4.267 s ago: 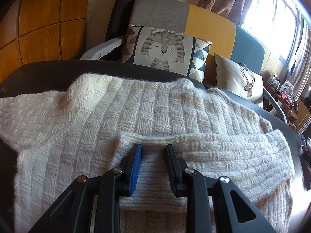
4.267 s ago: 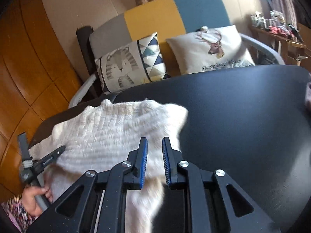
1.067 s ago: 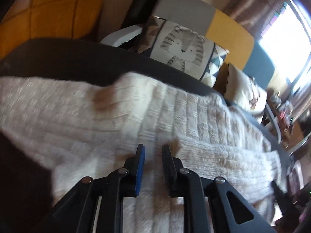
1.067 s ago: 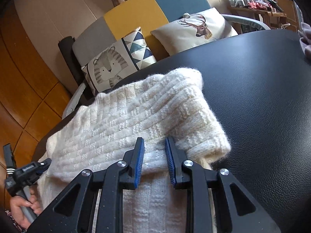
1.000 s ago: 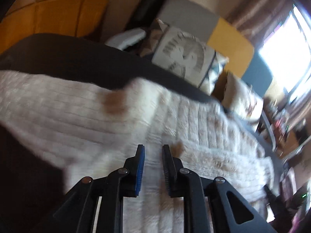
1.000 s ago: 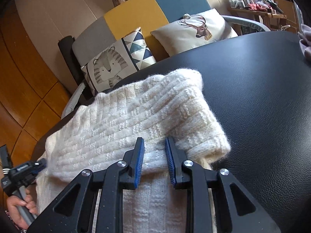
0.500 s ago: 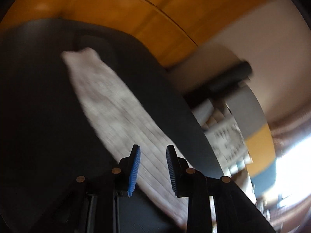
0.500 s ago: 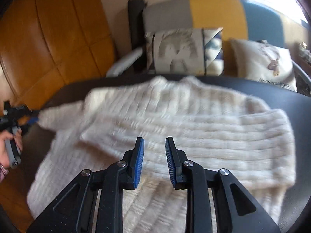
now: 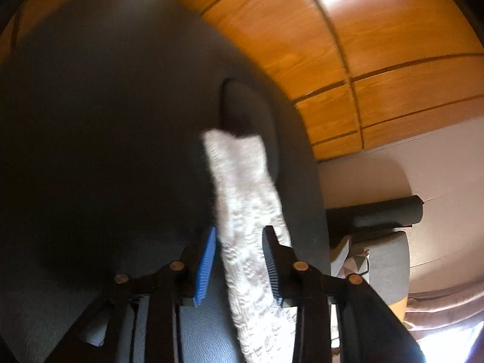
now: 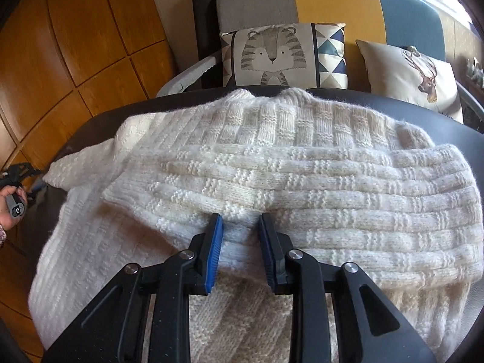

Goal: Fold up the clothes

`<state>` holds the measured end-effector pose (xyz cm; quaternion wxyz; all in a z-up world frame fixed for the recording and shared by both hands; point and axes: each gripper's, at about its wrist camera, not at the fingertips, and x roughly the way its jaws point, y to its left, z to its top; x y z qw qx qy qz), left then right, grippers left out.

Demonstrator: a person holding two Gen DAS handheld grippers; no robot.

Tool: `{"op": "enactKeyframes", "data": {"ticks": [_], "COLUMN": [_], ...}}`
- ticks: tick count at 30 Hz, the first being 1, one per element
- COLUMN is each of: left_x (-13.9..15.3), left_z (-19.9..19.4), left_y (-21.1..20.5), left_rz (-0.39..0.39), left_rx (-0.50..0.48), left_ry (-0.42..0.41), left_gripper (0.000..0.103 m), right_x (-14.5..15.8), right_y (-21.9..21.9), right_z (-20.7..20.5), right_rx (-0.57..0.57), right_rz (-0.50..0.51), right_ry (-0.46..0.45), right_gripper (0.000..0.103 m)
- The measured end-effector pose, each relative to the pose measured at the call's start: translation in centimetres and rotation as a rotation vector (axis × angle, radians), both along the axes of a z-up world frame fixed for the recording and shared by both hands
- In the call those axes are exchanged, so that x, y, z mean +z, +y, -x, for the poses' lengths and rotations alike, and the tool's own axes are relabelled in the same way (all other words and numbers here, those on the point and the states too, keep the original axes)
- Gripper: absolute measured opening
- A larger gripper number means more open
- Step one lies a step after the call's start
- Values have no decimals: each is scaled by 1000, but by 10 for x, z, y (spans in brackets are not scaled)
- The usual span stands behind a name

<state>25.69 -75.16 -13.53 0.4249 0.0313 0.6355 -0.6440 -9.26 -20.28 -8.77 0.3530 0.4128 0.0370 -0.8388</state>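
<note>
A cream knit sweater (image 10: 302, 139) lies flat on the black table (image 10: 447, 127). Its right sleeve (image 10: 332, 205) is folded across the body. My right gripper (image 10: 240, 220) hovers over that folded sleeve's near edge, open by a narrow gap, pinching nothing. The left sleeve (image 9: 245, 187) stretches straight out over the table (image 9: 106, 121). It runs between the fingers of my left gripper (image 9: 240, 233), whose jaws are opening; the pads do not press it. In the right wrist view the left gripper (image 10: 18, 175) shows at the far left by the cuff, held in a hand (image 10: 12, 211).
A sofa stands behind the table with a tiger cushion (image 10: 281, 54) and a deer cushion (image 10: 414, 72). A black roll (image 10: 204, 30) leans at its left. Wooden wall panels (image 10: 75, 45) close the left side. The table's rounded edge runs just past the left cuff (image 9: 233, 142).
My left gripper swung from the sweater's body out to the left sleeve, rolled, and its jaws widened. My right gripper turned from the sweater's right edge towards its middle, then held still.
</note>
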Motion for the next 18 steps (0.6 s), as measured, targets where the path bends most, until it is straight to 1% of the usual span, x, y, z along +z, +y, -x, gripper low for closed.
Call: {"op": "enactKeyframes", "data": {"ticks": [4, 8, 9, 10, 11, 12, 14, 17, 18], "left_x": [-1, 0, 2, 4, 6, 8, 10, 22, 27], "left_z": [6, 19, 23, 27, 29, 31, 34, 38, 40], "left_y": [-6, -7, -6, -5, -5, -5, -3, 2, 4], "left_rz": [29, 70, 86, 99, 109, 120, 145, 220, 243], "left_rx": [0, -5, -15, -22, -27, -37, -58, -75, -75], "left_ry": [6, -57, -102, -148, -191, -223, -257, -241, -224], "left_gripper": [33, 32, 26, 16, 12, 6, 5, 5, 5], "right_x": [0, 1, 1, 1, 1, 1, 1, 0, 0], "right_y": [0, -1, -1, -1, -1, -1, 0, 0, 0], "right_z": [1, -1, -1, -1, -1, -1, -1, -1, -1], "right_rx": [-3, -5, -5, -5, -6, -6, -5, -4, -3], "right_rz": [7, 0, -1, -1, -1, -1, 1, 2, 3], "right_ry": [-2, 7, 9, 10, 10, 10, 9, 8, 8], "right_gripper": [27, 27, 27, 27, 27, 27, 27, 27, 27]}}
